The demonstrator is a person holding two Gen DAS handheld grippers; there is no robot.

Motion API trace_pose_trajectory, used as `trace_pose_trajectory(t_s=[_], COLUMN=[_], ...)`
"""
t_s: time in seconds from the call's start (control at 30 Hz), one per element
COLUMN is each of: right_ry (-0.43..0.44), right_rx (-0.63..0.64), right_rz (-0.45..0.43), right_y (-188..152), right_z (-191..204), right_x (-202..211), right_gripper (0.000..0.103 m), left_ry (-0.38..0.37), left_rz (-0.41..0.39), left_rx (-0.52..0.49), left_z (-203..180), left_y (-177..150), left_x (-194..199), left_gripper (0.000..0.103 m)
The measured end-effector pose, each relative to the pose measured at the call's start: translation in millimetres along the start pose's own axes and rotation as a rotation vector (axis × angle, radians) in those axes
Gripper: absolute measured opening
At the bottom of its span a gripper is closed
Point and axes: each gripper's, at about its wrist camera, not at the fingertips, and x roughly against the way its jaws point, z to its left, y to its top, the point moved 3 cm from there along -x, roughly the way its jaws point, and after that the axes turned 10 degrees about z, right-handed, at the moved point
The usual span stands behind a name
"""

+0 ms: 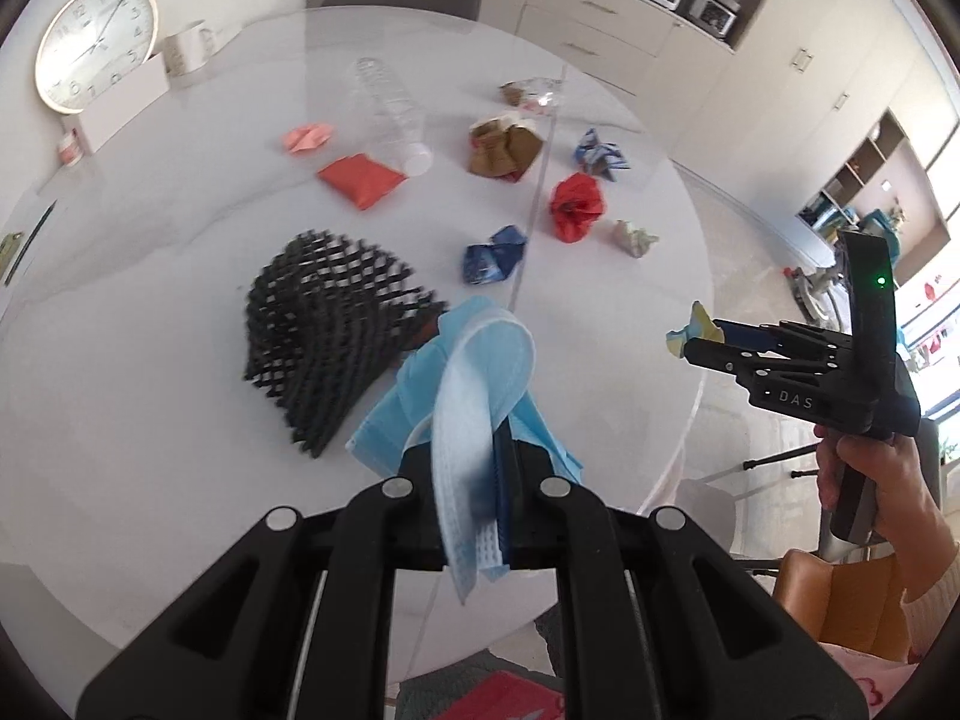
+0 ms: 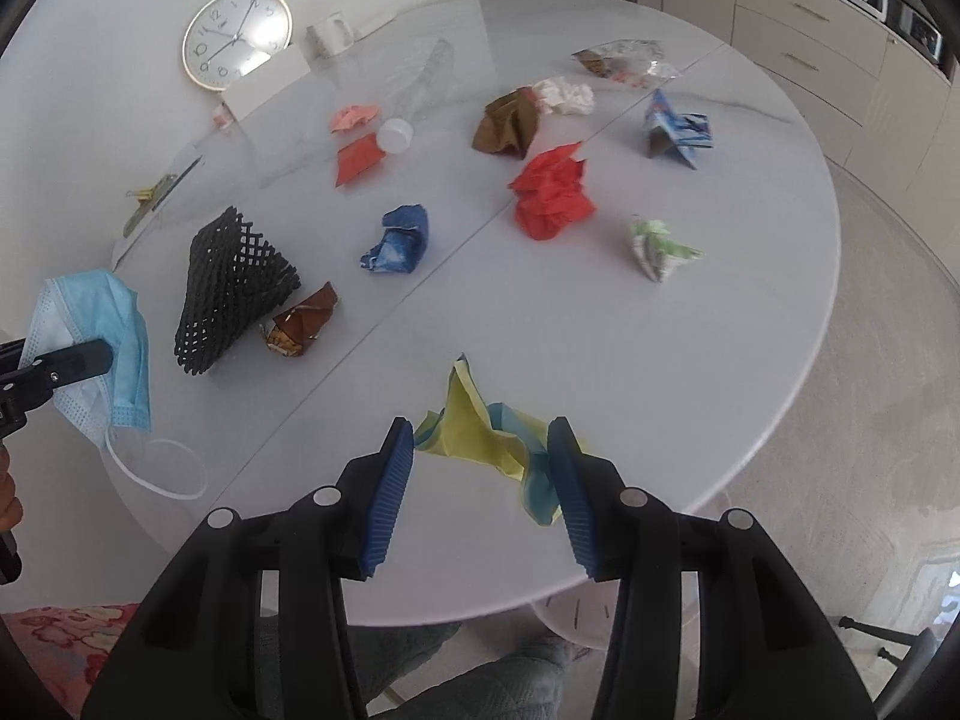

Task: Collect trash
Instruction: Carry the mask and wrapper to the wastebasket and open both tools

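Trash: left claw (image 1: pixel 501 468) clamps mask (image 1: pixel 474 372); "DAS"-marked right claw (image 2: pixel 483 498) pinches yellow paper (image 2: pixel 480 432).

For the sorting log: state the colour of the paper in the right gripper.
Yellow and light blue paper, clearest in the right wrist view.

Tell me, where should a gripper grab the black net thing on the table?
Probably at the narrow closed tip of the black net. It lies on its side on the table, wide mouth towards the near edge, tip pointing at the far side. Come from above and pinch the tip across its width; the mesh looks soft and should squash. Avoid the brown wrapper touching its right side.
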Motion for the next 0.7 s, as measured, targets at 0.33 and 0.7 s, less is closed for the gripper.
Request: trace_pose_trajectory(t_s=[0.33, 0.7], right_ry=[-0.022, 0.073], right_rx=[0.001, 0.131], right_rz=[-0.02, 0.007], right_y=[-60.7, -70.6], right_z=[-115.4, -176.5], right_x=[63.4, 79.6], right_gripper=[0.05, 0.051], left_ry=[-0.113, 0.03], left_rz=[0.024, 0.104], left_rx=[-0.049, 0.032], left_z=[-167.9, -269.2], left_y=[4.5, 7.3], left_x=[-38.5, -133.6], left_gripper=[0.01, 0.051])
